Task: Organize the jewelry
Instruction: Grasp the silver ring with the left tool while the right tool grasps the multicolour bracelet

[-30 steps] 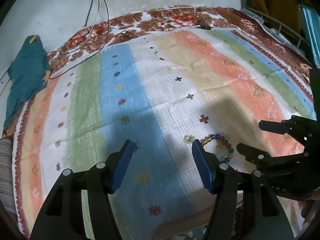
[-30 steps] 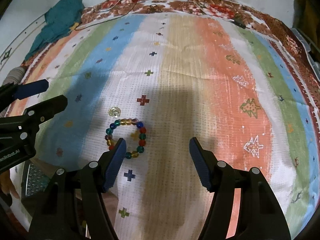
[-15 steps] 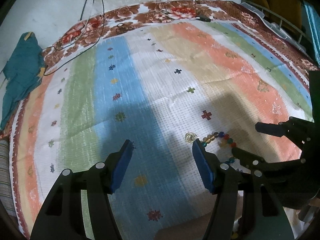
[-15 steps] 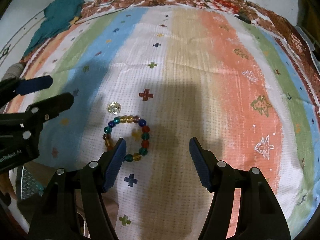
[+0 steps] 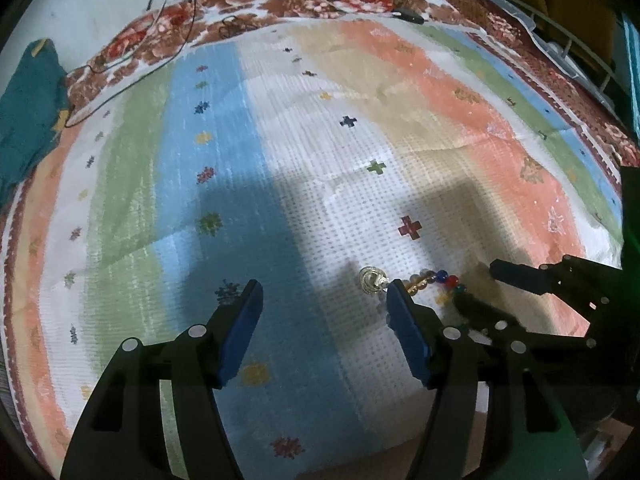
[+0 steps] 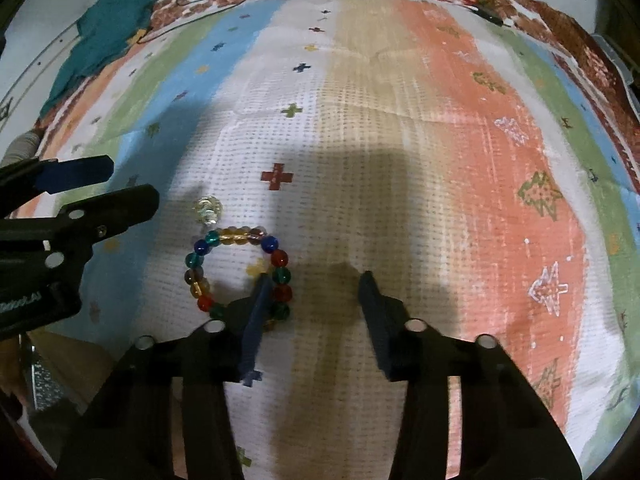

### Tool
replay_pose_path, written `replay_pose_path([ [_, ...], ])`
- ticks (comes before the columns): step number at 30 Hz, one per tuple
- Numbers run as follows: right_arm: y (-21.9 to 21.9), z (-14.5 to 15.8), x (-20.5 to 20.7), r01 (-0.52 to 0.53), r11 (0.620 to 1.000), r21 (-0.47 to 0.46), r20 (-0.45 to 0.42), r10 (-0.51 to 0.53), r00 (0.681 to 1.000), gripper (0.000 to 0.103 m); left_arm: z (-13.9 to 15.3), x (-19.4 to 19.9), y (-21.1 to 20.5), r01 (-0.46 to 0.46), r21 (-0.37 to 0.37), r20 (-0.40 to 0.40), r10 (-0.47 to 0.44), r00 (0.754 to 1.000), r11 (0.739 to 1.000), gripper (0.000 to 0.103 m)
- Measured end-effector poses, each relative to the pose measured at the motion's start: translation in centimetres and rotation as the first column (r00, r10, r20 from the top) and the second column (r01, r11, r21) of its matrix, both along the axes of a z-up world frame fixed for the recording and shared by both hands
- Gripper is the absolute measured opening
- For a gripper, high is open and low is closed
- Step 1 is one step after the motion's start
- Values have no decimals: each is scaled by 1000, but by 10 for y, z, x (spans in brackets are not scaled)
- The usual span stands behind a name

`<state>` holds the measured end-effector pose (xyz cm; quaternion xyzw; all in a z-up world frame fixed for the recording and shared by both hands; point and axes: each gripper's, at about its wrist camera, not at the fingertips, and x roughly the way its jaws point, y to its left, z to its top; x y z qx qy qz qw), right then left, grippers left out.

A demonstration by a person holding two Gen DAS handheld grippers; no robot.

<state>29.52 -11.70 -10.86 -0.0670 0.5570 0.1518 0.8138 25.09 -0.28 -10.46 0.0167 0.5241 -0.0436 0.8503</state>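
Note:
A bracelet of coloured glass beads [image 6: 208, 240] lies on the striped cloth [image 6: 400, 120], with a small clear ring [image 6: 207, 209] just beyond it. My right gripper [image 6: 314, 284] is open and low over the cloth; its left finger [image 6: 260, 300] lies across the bracelet's right side. My left gripper [image 5: 322, 292] is open and empty; the ring [image 5: 372, 279] and a few beads [image 5: 436, 278] show by its right finger. Each gripper shows in the other's view, the right one [image 5: 480, 288] and the left one [image 6: 132, 188].
A teal cloth [image 6: 108, 28] lies at the far left edge. Black cables [image 5: 168, 32] run over the floral border at the back. A small dark object [image 5: 408, 16] lies at the far edge. A wire rack [image 5: 568, 48] stands at the right.
My right gripper has moved forward and down, so its left finger now lies across the bracelet, and its jaws have narrowed. My left gripper has edged forward toward the ring.

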Motion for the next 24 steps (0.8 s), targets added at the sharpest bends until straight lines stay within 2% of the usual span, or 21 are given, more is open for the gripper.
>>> replay_pose_path([
  [4,-6,0,2,12,1000,-6,2,-12,1000,20,-5,6,-2,-1,-19,-26,1,1000,1000,64],
  [7,-10,0,3,17,1000,5,1,-17,1000,11,-8,9,-7,11,-24,-50,-12,999,1000,64],
  [13,-13,9,3,24,1000,18,31,-25,999,10,-15,21,-12,9,-65,-119,-17,993,998,64],
  [20,-17,19,4,32,999,34,53,-33,998,10,-28,31,-26,56,-42,-163,-62,985,998,61],
  [22,-16,19,3,24,999,26,59,-26,998,10,-31,32,-30,70,-25,-174,-73,982,997,50],
  [24,-17,19,3,21,1000,22,61,-23,998,10,-34,33,-32,77,1,-182,-75,980,997,47],
])
